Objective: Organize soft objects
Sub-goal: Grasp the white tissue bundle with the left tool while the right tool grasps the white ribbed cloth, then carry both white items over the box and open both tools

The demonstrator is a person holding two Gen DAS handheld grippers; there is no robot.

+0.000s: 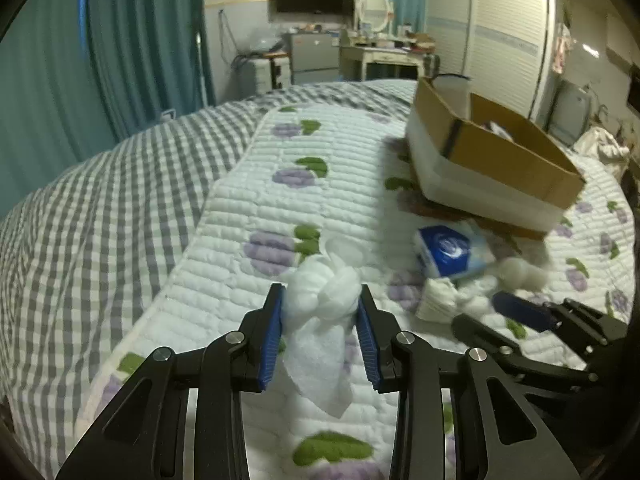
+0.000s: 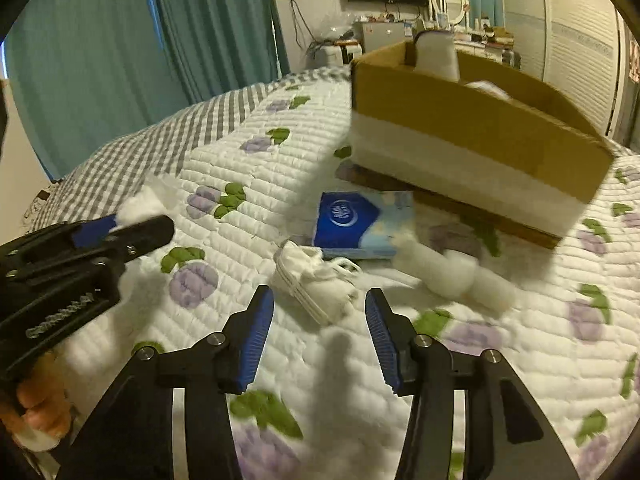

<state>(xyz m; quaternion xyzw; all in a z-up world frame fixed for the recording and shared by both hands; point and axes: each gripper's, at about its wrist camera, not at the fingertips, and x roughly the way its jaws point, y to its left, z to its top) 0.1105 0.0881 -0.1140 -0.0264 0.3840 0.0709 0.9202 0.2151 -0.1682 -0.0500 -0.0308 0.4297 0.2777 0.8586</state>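
My left gripper (image 1: 320,292) is shut on a white fluffy wad (image 1: 320,312), with a thin sheet hanging below the pads. In the right wrist view this gripper (image 2: 132,224) sits at the left, held by a hand. My right gripper (image 2: 318,292) stands open over the quilt. A small white folded bundle with cords (image 2: 316,284) lies at its fingertips, and the pads are not pressing on it. Beyond that lie a blue tissue pack (image 2: 352,224) and a white cotton roll (image 2: 456,276). An open cardboard box (image 2: 460,120) stands behind them.
The flowered white quilt (image 2: 240,152) covers a bed with a grey checked cover (image 1: 100,208). The box rests on a brown board and has a white item (image 2: 436,56) standing in it. Teal curtains, a wall TV, a dresser and a wardrobe stand beyond the bed.
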